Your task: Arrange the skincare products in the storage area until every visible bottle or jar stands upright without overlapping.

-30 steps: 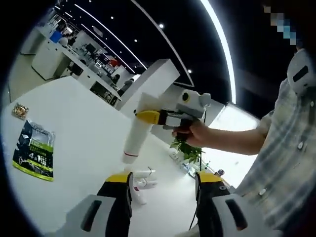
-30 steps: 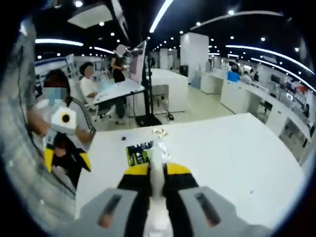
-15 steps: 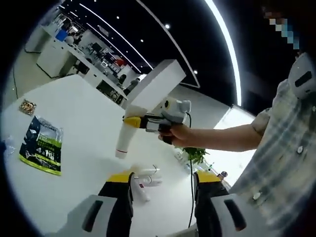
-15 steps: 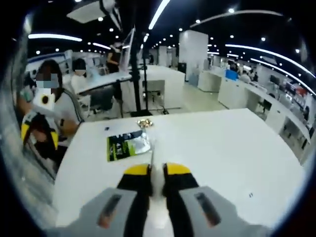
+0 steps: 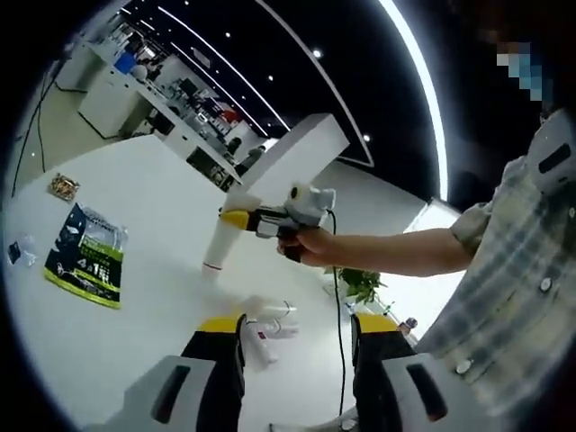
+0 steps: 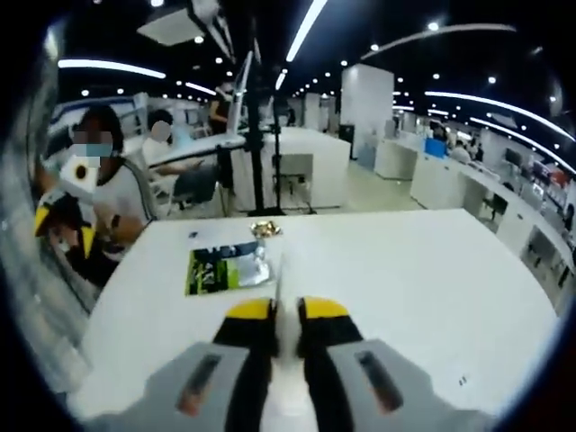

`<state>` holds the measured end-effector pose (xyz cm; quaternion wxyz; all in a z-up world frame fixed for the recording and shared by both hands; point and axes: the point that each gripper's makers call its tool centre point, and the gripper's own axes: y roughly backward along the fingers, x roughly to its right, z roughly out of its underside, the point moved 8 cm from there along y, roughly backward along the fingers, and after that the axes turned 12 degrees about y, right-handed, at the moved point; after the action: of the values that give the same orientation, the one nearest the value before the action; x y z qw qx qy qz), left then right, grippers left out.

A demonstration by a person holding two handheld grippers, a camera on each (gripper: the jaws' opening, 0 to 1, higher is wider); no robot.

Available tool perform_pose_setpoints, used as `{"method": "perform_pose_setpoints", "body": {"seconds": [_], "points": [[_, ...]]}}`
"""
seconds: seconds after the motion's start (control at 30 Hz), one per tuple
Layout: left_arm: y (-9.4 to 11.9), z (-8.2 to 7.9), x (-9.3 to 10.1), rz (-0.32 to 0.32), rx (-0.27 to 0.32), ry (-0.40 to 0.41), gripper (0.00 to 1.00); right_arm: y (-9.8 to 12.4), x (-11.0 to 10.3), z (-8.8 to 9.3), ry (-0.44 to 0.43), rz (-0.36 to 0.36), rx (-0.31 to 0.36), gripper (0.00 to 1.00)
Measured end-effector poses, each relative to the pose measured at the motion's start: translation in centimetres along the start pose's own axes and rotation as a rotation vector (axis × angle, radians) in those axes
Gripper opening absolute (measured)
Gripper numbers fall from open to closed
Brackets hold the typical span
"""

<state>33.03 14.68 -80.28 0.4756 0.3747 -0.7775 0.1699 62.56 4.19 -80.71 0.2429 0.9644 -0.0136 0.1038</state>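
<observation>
We see a large white table point(image 5: 153, 225) spread under both views, with a bright office of white counters and ceiling lights behind it. In the left gripper view a person in a checked shirt point(image 5: 513, 270) stands at the right, one hand point(image 5: 310, 245) stretched over the table and gripping the right gripper point(image 5: 232, 218).

That gripper's yellow-tipped jaws are closed on the upper end of a white tube point(image 5: 219, 245), which hangs with its red-ringed lower end just above or touching the table; we cannot tell which. In the right gripper view we look down the same white tube point(image 6: 281, 310), pinched between the two yellow tips of the right gripper point(image 6: 286, 310), its far end pointing across the table.

At the bottom of the left gripper view the left gripper point(image 5: 297, 335) holds its jaws wide apart with nothing between them. Beyond them, on the table, a few small white bottles point(image 5: 265, 326) lie on their sides close together, one with a red mark. In the right gripper view we see the left gripper point(image 6: 63, 225) at the far left, held up in front of a seated person.

A green and black packet point(image 5: 87, 256) lies flat on the table, well apart from the bottles, and beside it sits a small brown snack wrapper point(image 5: 64, 186). In the right gripper view the packet point(image 6: 225, 266) lies just past the tube's tip, with the wrapper point(image 6: 265, 229) behind it.
</observation>
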Motion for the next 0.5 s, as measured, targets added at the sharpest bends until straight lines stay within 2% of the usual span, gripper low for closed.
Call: {"method": "perform_pose_setpoints", "body": {"seconds": [0.13, 0.2, 0.3, 0.5], "points": [[0.0, 0.2, -0.1, -0.012, -0.015, -0.003, 0.46, 0.4, -0.1, 0.2, 0.024, -0.018, 0.044, 0.1], [-0.1, 0.3, -0.1, -0.01, -0.016, 0.014, 0.46, 0.9, 0.0, 0.6, 0.001, -0.029, 0.076, 0.1], [-0.3, 0.2, 0.1, -0.006, -0.008, 0.015, 0.46, 1.6, 0.4, 1.1, -0.024, -0.03, 0.085, 0.11], [-0.8, 0.4, 0.2, -0.013, -0.023, 0.019, 0.45, 2.5, -0.1, 1.6, -0.003, -0.064, 0.087, 0.12]]}}
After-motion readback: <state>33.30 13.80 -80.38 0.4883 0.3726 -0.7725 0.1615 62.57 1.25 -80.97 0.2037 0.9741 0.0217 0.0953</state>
